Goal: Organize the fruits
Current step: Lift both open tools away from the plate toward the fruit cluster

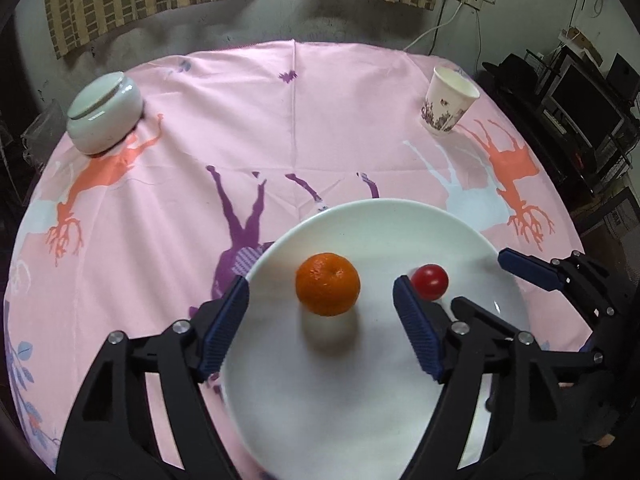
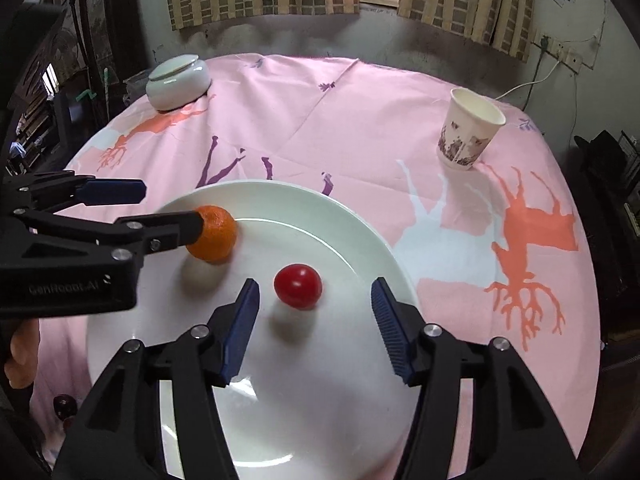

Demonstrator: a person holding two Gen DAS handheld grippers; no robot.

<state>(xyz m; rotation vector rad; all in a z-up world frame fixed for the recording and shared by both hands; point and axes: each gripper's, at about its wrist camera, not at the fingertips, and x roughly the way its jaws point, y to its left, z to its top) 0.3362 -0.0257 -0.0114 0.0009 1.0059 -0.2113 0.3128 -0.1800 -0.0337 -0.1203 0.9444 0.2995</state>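
An orange (image 1: 328,284) and a small red tomato (image 1: 430,281) lie on a white plate (image 1: 360,400) on the pink tablecloth. My left gripper (image 1: 320,300) is open, with the orange between its blue fingertips and not touching them. My right gripper (image 2: 314,308) is open, with the tomato (image 2: 298,285) between and just ahead of its fingertips. In the right wrist view the orange (image 2: 214,238) sits at the plate's (image 2: 340,380) left part, partly behind the left gripper's finger. The right gripper's finger (image 1: 528,268) shows at the right of the left wrist view.
A white lidded ceramic jar (image 1: 105,112) stands at the far left of the table, and a paper cup (image 1: 448,100) at the far right. A small dark fruit (image 2: 64,406) lies near the table's near left edge. Shelves and electronics (image 1: 580,100) stand to the right.
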